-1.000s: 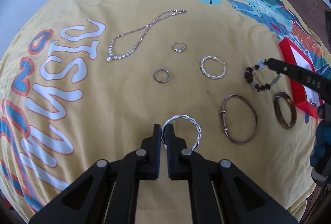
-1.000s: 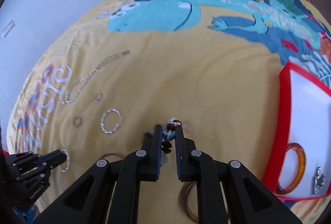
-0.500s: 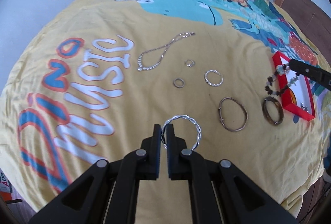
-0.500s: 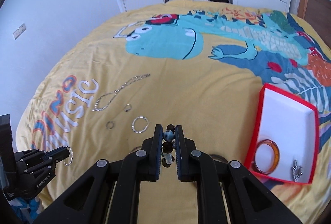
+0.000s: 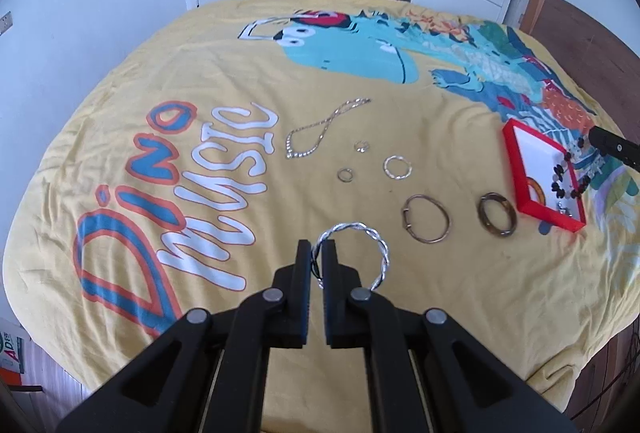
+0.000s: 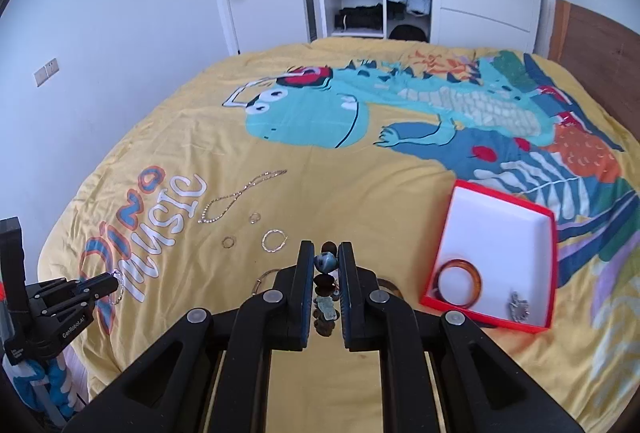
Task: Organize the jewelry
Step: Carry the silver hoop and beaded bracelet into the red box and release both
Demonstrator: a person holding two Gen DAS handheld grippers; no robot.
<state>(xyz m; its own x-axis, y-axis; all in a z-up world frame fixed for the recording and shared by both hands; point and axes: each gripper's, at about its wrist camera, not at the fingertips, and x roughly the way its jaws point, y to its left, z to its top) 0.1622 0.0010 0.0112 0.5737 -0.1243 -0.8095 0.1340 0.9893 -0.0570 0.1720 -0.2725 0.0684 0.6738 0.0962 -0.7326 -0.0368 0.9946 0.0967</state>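
Note:
My left gripper (image 5: pixel 316 247) is shut on a twisted silver bangle (image 5: pixel 374 239), held well above the yellow bedspread. My right gripper (image 6: pixel 325 253) is shut on a beaded bracelet (image 6: pixel 325 261) of brown and blue beads that dangles between its fingers. In the left wrist view that beaded bracelet (image 5: pixel 568 177) hangs over the red-rimmed white tray (image 5: pixel 516 161) from the right gripper's tip (image 5: pixel 600 137). The tray (image 6: pixel 500 229) holds an amber bangle (image 6: pixel 458 283) and a small silver piece (image 6: pixel 518 307). In the right wrist view the left gripper (image 6: pixel 108 283) appears at the far left.
On the bedspread lie a silver chain necklace (image 5: pixel 320 131), two small rings (image 5: pixel 362 147) (image 5: pixel 345 175), a twisted silver hoop (image 5: pixel 398 167), a thin bronze bangle (image 5: pixel 426 219) and a dark brown bangle (image 5: pixel 497 220). Wardrobe and door stand beyond the bed; a wooden headboard (image 6: pixel 600 45) is at right.
Both grippers have risen away from the bed with their pieces still held. The beaded bracelet has travelled right, from beside the bangles to over the red tray.

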